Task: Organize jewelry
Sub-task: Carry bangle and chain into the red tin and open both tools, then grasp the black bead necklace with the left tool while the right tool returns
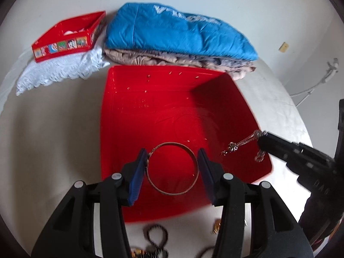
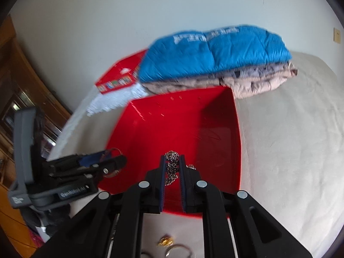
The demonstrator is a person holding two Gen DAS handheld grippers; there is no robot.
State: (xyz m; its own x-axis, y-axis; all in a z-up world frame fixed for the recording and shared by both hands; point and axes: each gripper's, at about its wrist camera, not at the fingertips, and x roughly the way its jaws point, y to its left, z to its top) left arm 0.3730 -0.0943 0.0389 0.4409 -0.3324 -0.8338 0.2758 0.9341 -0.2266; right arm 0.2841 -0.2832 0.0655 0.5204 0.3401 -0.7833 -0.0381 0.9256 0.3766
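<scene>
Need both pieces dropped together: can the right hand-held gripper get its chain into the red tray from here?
Probably yes: the right hand-held gripper, shut on the chain, hangs over the open red tray, nothing between them.

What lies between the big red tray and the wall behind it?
In both wrist views, a folded blue quilted blanket stacked on a beige one lies beyond the red tray's far rim, before the wall.
</scene>
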